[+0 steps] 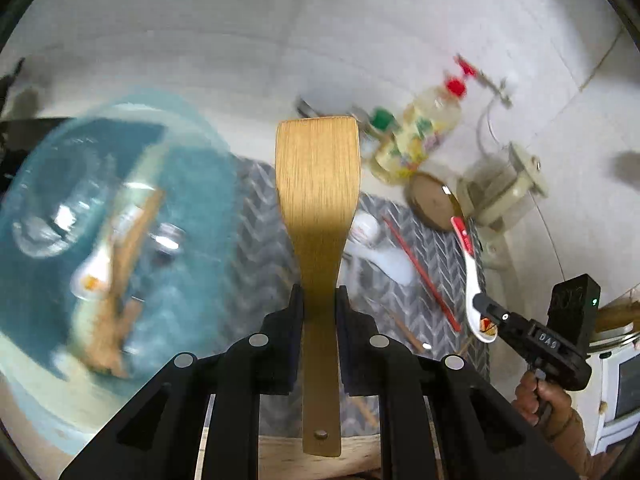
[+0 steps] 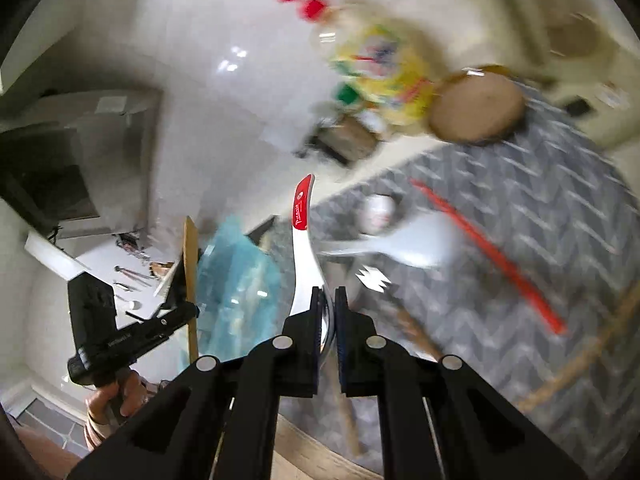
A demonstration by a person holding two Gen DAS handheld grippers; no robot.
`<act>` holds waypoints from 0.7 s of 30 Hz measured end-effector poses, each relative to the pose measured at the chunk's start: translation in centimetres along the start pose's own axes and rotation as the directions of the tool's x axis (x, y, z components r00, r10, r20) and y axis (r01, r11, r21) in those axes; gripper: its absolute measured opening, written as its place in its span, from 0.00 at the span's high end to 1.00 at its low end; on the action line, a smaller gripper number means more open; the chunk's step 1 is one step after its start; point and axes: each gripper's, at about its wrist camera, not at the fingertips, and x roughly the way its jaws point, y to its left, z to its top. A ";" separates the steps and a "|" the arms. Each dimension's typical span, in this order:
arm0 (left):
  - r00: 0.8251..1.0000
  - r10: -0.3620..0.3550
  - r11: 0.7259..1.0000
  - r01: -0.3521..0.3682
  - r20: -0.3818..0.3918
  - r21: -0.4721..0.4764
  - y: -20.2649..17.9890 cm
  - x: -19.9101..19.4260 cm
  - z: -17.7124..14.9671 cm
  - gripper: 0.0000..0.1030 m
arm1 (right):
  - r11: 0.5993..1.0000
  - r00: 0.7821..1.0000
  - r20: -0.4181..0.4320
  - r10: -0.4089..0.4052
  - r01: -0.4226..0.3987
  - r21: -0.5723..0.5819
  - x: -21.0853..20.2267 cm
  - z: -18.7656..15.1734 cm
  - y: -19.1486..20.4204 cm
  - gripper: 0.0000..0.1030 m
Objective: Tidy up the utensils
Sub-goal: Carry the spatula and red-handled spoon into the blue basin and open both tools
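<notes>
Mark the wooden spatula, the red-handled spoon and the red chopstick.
wooden spatula (image 1: 318, 184), left wrist view, on the flat blade.
red-handled spoon (image 2: 303, 204), right wrist view, on the red end of its handle.
red chopstick (image 2: 492, 256), right wrist view, mid-length, on the grey mat.

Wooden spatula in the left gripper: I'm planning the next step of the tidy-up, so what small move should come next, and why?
Probably carry the wooden spatula over to the blue basin and lower it in. The left gripper is clamped on its handle, clear of the grey mat, and the basin already holds a wooden utensil and a spoon.
</notes>
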 end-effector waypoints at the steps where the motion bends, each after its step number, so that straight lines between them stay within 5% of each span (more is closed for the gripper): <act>1: 1.000 0.023 1.000 -0.023 0.010 0.004 1.4 -0.9 0.3 0.84 | 1.000 1.000 0.002 0.019 -0.019 -0.010 1.1 0.1 1.7 0.93; 6: 0.994 0.112 0.994 -0.112 -0.004 0.006 9.0 -2.5 1.8 0.84 | 0.998 0.998 -0.028 0.063 -0.064 -0.019 7.4 -0.2 8.6 0.93; 10: 0.985 0.150 0.989 -0.149 -0.086 0.019 15.1 -1.0 2.8 0.84 | 0.999 0.995 -0.091 0.047 -0.047 0.000 13.6 -1.8 13.1 0.93; 17: 0.952 0.174 0.983 -0.153 -0.252 0.102 19.9 3.9 3.5 0.84 | 0.994 0.969 -0.227 -0.101 0.109 0.024 22.7 -4.7 17.1 0.93; 21: 0.936 0.178 0.980 -0.139 -0.305 0.144 20.2 5.8 3.5 0.84 | 0.974 0.947 -0.231 -0.224 0.222 -0.037 25.2 -5.0 18.7 0.94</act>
